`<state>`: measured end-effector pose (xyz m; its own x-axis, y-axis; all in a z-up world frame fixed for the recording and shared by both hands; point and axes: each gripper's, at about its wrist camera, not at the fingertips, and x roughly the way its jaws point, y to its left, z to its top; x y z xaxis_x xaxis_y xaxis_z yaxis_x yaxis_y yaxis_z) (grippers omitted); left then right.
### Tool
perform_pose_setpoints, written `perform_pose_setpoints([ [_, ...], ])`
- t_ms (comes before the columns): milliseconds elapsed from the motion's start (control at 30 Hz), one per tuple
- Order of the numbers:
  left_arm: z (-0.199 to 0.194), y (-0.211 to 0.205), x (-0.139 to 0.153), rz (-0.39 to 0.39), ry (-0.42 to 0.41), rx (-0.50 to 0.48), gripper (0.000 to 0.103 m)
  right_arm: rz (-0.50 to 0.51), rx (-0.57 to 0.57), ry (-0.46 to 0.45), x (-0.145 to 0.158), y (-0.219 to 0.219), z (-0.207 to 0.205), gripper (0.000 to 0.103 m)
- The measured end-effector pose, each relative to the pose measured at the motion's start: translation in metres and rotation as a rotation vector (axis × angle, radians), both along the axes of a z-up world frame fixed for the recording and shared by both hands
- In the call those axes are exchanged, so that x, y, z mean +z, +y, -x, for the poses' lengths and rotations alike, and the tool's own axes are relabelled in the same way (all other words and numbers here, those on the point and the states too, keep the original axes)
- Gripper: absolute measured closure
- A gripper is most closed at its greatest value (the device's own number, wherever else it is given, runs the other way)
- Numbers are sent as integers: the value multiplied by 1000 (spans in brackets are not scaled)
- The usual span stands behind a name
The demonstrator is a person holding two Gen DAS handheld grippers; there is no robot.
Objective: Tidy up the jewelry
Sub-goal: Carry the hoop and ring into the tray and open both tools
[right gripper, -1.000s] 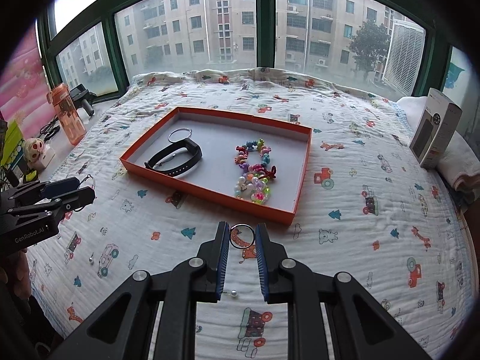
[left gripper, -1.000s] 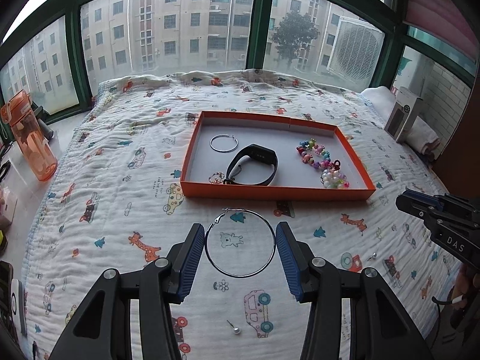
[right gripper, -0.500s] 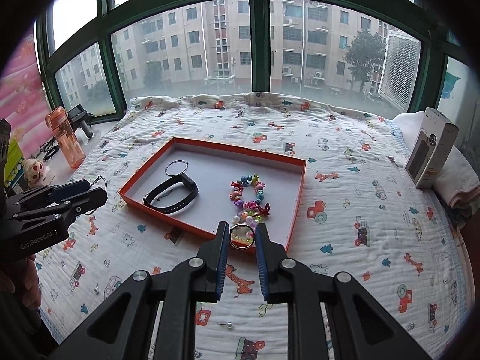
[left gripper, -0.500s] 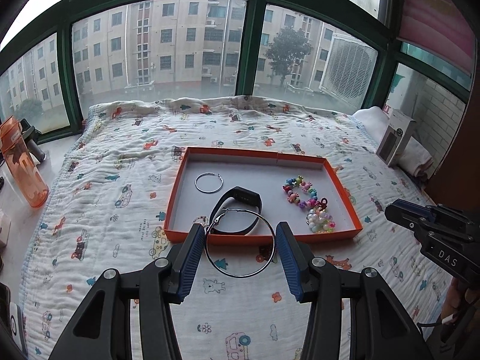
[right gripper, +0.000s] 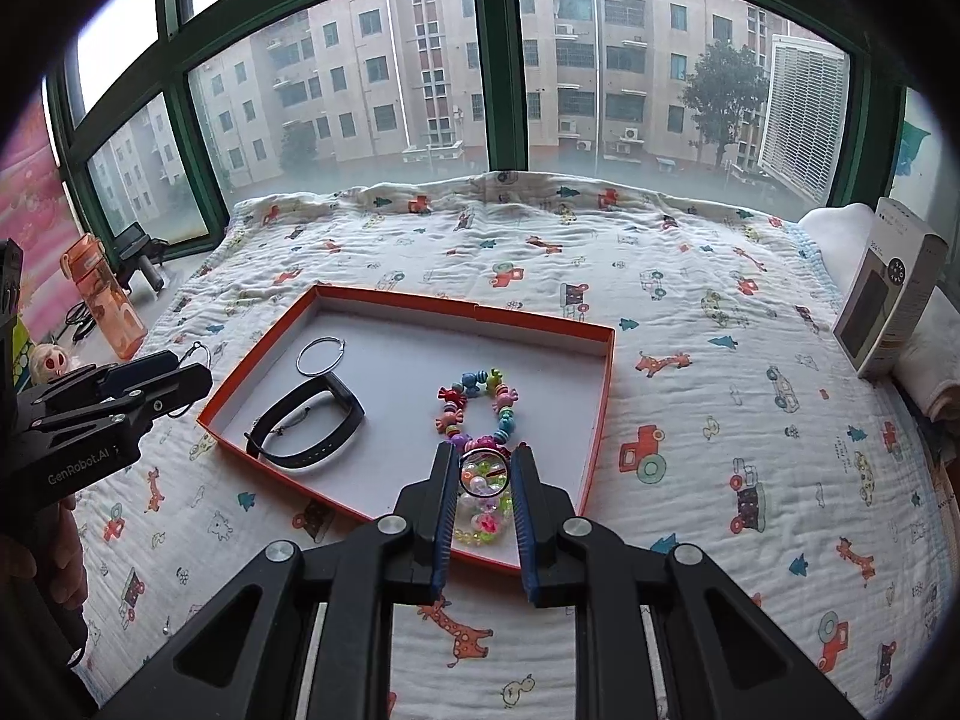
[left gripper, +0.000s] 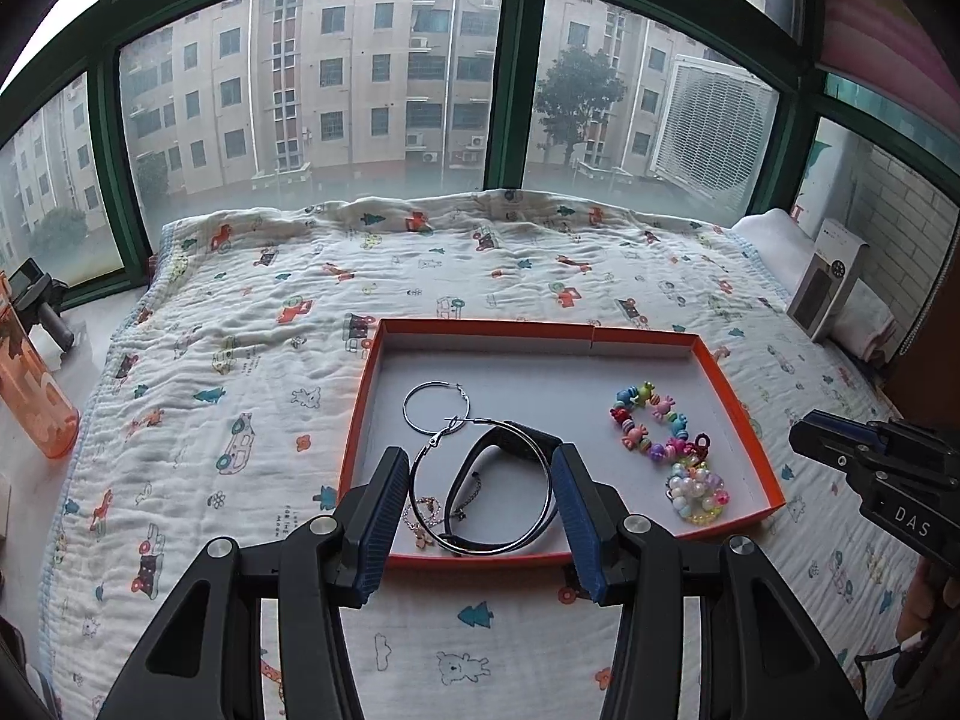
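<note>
Rose-gold chain (left gripper: 422,515) inside orange tray (left gripper: 708,360) (left wrist view only)

Count of items: two grippers, left gripper (left gripper: 480,489) and right gripper (right gripper: 485,474); one orange tray (left gripper: 744,402); two large silver hoop earrings, one hoop in the left gripper (left gripper: 543,516) and one hoop lying in the tray (left gripper: 437,407). One small ring (right gripper: 483,473) in the right gripper; one black wristband (right gripper: 312,420); two beaded bracelets, a coloured bead bracelet (left gripper: 651,426) and a pale translucent bead bracelet (left gripper: 699,489); one small rose-gold chain piece (left gripper: 421,513). Surroundings: one printed blanket (left gripper: 240,396), one orange bottle (right gripper: 102,294), one grey-and-white box (right gripper: 894,300).
</note>
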<state>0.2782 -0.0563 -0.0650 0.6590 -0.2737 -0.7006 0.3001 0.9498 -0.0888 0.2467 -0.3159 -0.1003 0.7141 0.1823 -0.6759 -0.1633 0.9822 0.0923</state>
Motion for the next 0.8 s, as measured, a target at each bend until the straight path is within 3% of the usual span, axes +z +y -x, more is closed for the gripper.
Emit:
perform_pose_setpoints([
  [467,-100,-5,-60,-69,64,-9,50,-5,-11,84,-38,-9,-43,82],
  [800,-116,-8,-89,-140,82,-26,49,32,-1,116,-56,-3,-54,82],
])
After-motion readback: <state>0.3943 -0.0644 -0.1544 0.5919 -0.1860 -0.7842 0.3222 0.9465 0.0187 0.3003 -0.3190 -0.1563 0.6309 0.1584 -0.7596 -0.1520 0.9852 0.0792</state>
